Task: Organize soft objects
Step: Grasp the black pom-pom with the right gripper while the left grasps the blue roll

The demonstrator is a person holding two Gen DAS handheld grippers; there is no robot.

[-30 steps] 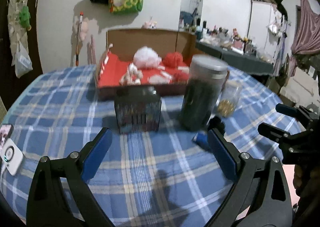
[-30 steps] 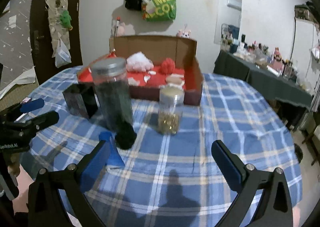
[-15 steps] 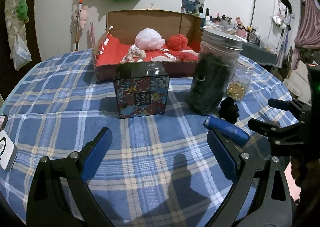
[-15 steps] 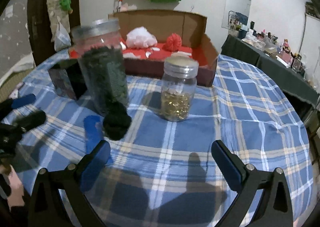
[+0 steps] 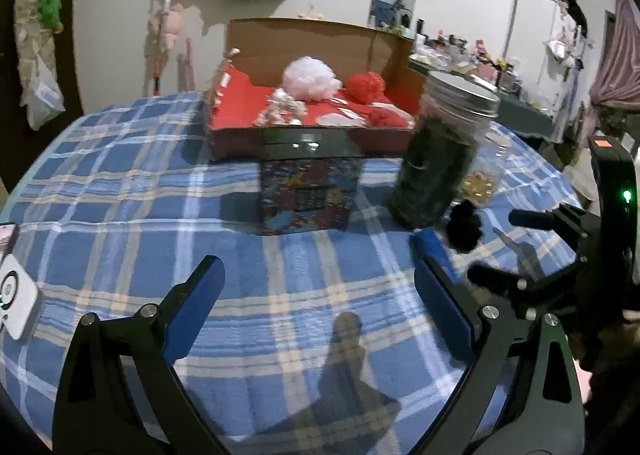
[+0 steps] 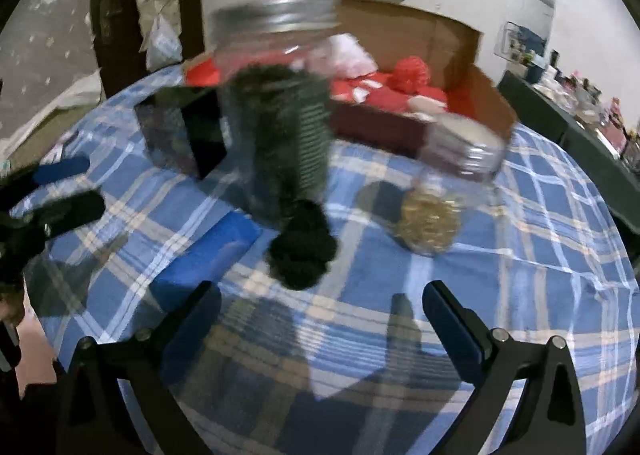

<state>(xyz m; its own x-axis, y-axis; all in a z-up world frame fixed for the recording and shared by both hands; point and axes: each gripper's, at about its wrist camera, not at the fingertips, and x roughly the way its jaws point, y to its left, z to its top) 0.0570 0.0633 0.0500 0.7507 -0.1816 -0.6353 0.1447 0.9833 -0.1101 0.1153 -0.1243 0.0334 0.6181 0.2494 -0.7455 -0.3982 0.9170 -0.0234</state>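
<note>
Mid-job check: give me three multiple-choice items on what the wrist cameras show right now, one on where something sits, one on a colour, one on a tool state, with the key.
1. Where does the black pom-pom lie?
A. Inside the cardboard box
B. On the tablecloth in front of the tall jar
C. On the patterned tin

2. What colour is the lining of the cardboard box?
A. Red
B. Green
C. Yellow

3. How is the right tool?
A. Shut on the pom-pom
B. Shut on the small jar
C. Open, holding nothing

Key: B, it rests on the plaid tablecloth at the foot of the tall jar; A, red shows beneath the white and red pom-poms; C, both fingers stand wide apart over bare cloth.
</note>
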